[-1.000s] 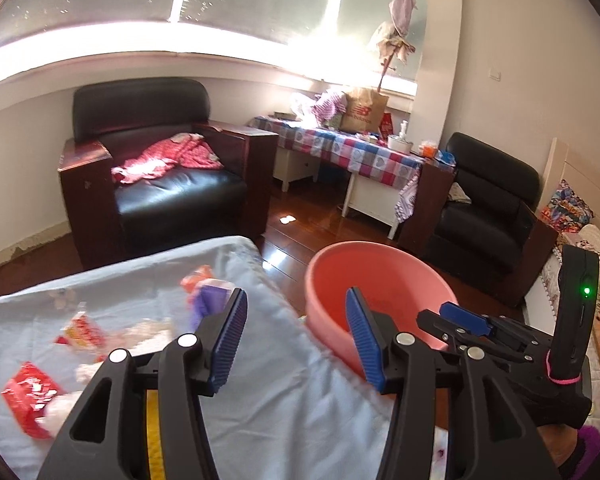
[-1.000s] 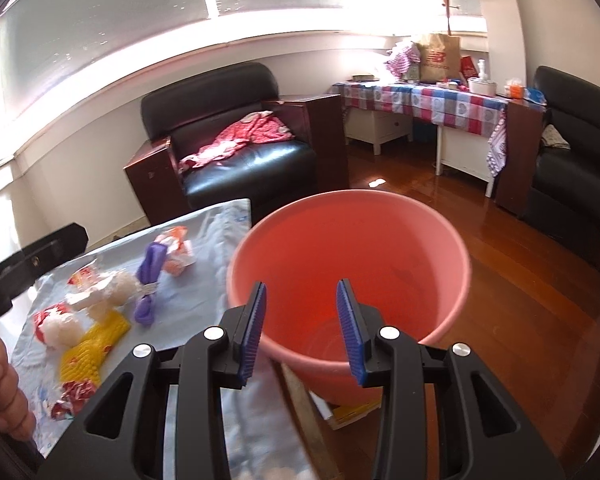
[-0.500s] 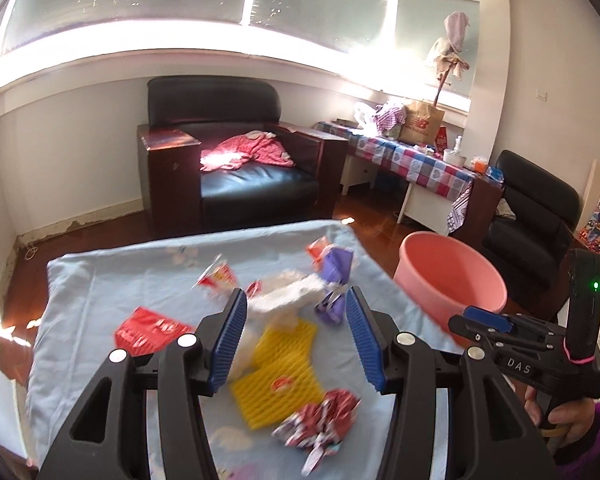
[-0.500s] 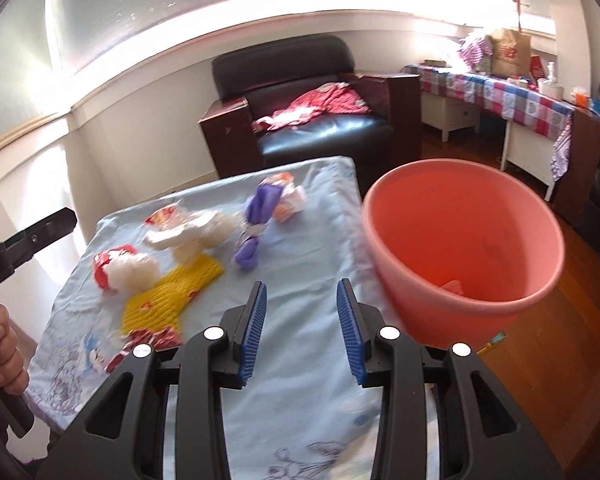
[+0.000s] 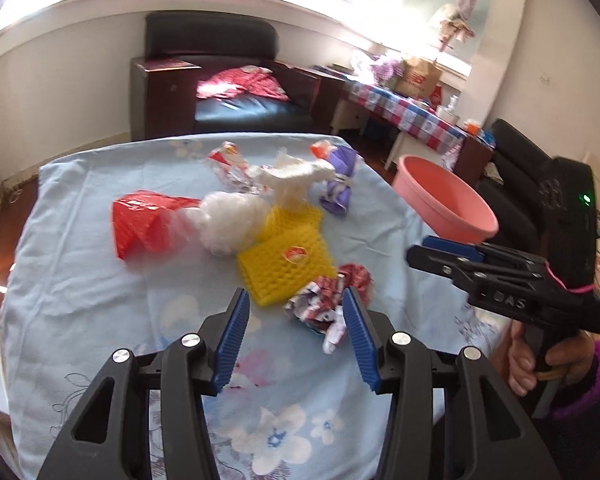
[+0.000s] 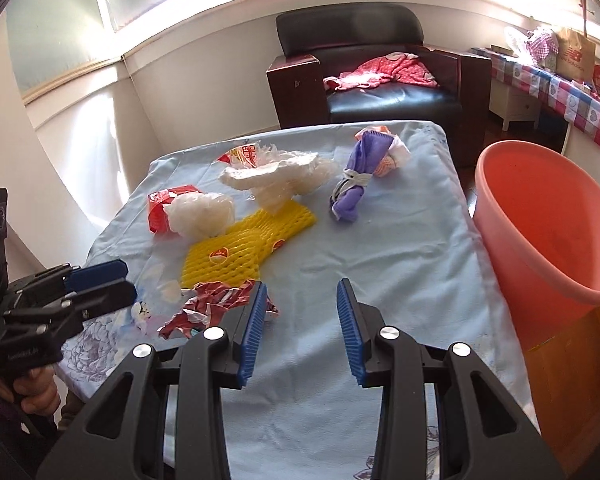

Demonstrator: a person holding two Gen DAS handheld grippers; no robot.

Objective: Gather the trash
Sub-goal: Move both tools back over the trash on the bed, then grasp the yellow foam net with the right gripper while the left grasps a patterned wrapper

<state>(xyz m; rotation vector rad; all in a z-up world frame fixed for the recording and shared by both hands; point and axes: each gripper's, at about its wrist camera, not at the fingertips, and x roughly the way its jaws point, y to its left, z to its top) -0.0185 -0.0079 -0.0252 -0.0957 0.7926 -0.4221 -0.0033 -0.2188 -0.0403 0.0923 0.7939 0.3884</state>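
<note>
Trash lies on a table under a light blue cloth (image 5: 80, 280): a crumpled red-white wrapper (image 5: 328, 296), yellow foam netting (image 5: 288, 256), a white plastic wad (image 5: 228, 220), a red packet (image 5: 144, 220), white foam netting (image 5: 296, 176) and a purple bundle (image 5: 340, 188). My left gripper (image 5: 296, 312) is open and empty, just short of the crumpled wrapper. My right gripper (image 6: 300, 304) is open and empty above bare cloth, with the wrapper (image 6: 208, 304) to its left. A pink bucket (image 6: 548, 224) stands off the table's right edge.
A black armchair (image 6: 380, 76) with a red garment stands behind the table. A checked-cloth side table (image 5: 404, 116) with bags and bottles is at the back right. A second dark armchair (image 5: 516, 160) is behind the bucket (image 5: 444, 204). The floor is wood.
Both grippers swung left, away from the bucket, and came in over the table. The trash pile now fills the middle of both views. Both stayed open and empty.
</note>
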